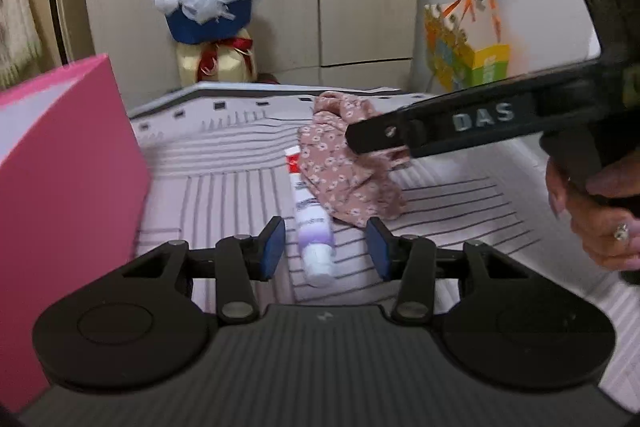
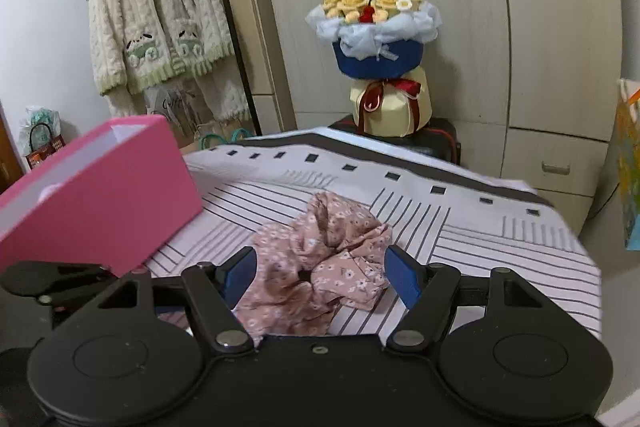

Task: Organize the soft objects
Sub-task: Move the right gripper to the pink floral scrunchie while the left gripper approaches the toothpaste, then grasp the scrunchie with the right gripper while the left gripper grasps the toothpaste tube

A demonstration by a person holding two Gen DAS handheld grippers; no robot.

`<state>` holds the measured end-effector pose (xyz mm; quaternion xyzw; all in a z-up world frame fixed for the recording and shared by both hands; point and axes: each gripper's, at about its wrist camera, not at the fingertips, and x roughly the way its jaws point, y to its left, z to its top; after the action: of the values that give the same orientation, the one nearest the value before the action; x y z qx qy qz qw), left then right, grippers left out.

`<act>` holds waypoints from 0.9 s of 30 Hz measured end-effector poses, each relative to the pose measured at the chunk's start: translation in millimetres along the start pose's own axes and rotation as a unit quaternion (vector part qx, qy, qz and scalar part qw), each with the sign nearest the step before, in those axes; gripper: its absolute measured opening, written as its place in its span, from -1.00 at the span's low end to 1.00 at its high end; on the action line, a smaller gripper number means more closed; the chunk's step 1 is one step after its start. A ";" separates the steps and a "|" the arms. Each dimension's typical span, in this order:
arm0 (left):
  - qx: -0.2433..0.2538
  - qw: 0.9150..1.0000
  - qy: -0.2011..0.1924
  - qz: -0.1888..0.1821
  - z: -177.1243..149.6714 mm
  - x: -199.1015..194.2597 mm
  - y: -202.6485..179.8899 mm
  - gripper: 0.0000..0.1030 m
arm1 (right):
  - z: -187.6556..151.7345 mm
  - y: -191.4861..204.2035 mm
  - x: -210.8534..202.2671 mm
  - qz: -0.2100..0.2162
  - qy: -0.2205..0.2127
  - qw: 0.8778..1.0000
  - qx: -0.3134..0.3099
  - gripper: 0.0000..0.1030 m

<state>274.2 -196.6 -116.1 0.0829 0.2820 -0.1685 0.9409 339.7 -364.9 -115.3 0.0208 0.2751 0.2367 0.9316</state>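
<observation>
A pink floral scrunchie (image 2: 320,247) lies bunched on the striped bedsheet (image 2: 480,247). My right gripper (image 2: 322,275) is open, its blue pads on either side of the scrunchie and low over the sheet. In the left wrist view the scrunchie (image 1: 344,171) lies beyond a white and lilac tube (image 1: 314,227), with one black finger of the right gripper (image 1: 460,125) reaching over it. My left gripper (image 1: 326,249) is open, and the tube's near end lies between its pads with a gap on each side.
An open pink box (image 2: 100,195) stands on the sheet at the left, close beside the left gripper (image 1: 68,167). A person's hand (image 1: 600,223) holds the right gripper. Behind the bed are a bouquet (image 2: 376,39), wardrobe doors, a gift bag (image 1: 468,55) and a hanging cardigan (image 2: 156,19).
</observation>
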 end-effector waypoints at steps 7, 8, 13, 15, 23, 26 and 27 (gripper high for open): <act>-0.008 1.000 0.006 0.011 1.3 19.4 -5.1 -0.29 | -1.1 -7.4 28.4 0.015 0.034 0.999 0.003 0.46; -0.007 1.000 0.013 0.015 1.4 23.5 -6.0 -0.28 | -2.3 -8.1 30.8 0.016 0.037 0.999 0.005 0.46; -0.015 0.999 0.016 0.030 3.7 28.0 -7.3 -0.16 | -11.9 -15.1 33.8 0.034 0.027 0.999 0.025 -0.04; -0.015 0.999 0.017 0.030 3.8 27.6 -6.9 -0.16 | -12.2 -14.6 31.2 0.025 0.029 0.999 0.018 -0.42; -0.010 0.999 0.012 0.032 6.0 26.1 -7.7 -0.59 | -14.8 -10.5 -7.5 0.004 -0.006 1.000 0.027 -0.64; -0.008 0.999 -0.003 0.036 6.7 18.4 -8.3 -0.59 | -17.7 -2.7 -20.0 -0.013 -0.005 0.999 0.030 -0.64; -0.007 0.999 -0.009 0.038 6.7 15.2 -8.8 -0.59 | -19.1 1.4 -23.1 -0.022 -0.002 0.999 0.026 -0.64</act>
<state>286.3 -210.6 -119.6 0.0858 0.2717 -0.1317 0.9495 312.1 -375.9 -119.7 0.0392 0.2798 0.2087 0.9363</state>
